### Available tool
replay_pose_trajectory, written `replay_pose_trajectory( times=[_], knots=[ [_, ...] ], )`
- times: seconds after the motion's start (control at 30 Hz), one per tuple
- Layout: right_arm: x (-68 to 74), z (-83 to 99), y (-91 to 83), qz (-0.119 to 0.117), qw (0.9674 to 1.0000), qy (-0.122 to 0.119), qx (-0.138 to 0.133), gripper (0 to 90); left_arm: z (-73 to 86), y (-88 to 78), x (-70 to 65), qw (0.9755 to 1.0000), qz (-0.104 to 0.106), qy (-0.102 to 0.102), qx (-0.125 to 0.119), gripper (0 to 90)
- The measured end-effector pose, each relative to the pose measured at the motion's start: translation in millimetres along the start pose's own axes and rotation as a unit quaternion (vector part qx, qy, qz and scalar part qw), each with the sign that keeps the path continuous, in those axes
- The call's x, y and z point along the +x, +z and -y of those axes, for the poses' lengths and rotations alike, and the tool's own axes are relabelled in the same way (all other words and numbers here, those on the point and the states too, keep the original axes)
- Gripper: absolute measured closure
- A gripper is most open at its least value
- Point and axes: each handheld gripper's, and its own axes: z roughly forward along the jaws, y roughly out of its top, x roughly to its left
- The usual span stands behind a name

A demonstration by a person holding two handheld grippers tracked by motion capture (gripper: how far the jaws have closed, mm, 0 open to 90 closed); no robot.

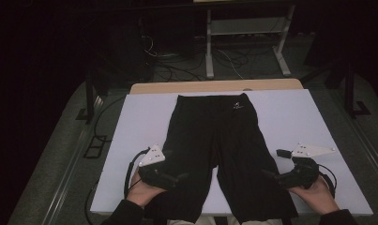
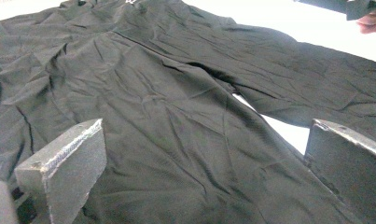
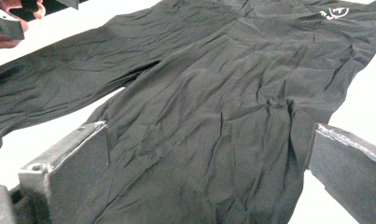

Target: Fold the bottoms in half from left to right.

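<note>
- Left tool (image 1: 179, 177) and right tool (image 1: 267, 175): jaws wide apart, empty, poised at the leg hems.
- Black crinkled fabric shorts (image 1: 215, 140): spread flat on the white table (image 1: 290, 117).
- Step, judged: approach; next, closing on both hems.

High view looks down; both gripper views skim close across the same black shorts (image 1: 215, 140).

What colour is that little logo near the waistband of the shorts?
White, on the black shorts; the logo shows best in the right gripper view.
</note>
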Motion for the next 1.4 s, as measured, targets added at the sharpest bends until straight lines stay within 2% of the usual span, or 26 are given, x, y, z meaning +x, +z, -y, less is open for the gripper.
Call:
replay_pose_trajectory(
  times=[0.2, 0.7, 1.4],
  knots=[
    [2.2, -4.0, 1.7, -0.001, 1.0, 0.001, 0.002, 0.0, -0.1, 0.8, -0.5, 1.0, 0.003, 0.0, 0.001, 0.0],
    [4.5, -21.9, 3.7, 0.016, 0.9999, -0.006, 0.004, 0.0, -0.2, 0.5, -1.1, 1.0, 0.003, -0.001, 0.001, 0.0],
    [7.7, -61.4, 15.4, 0.018, 0.9993, -0.033, 0.004, 0.0, -0.3, 0.7, -1.5, 1.0, 0.004, 0.0, 0.001, 0.0]
  ],
)
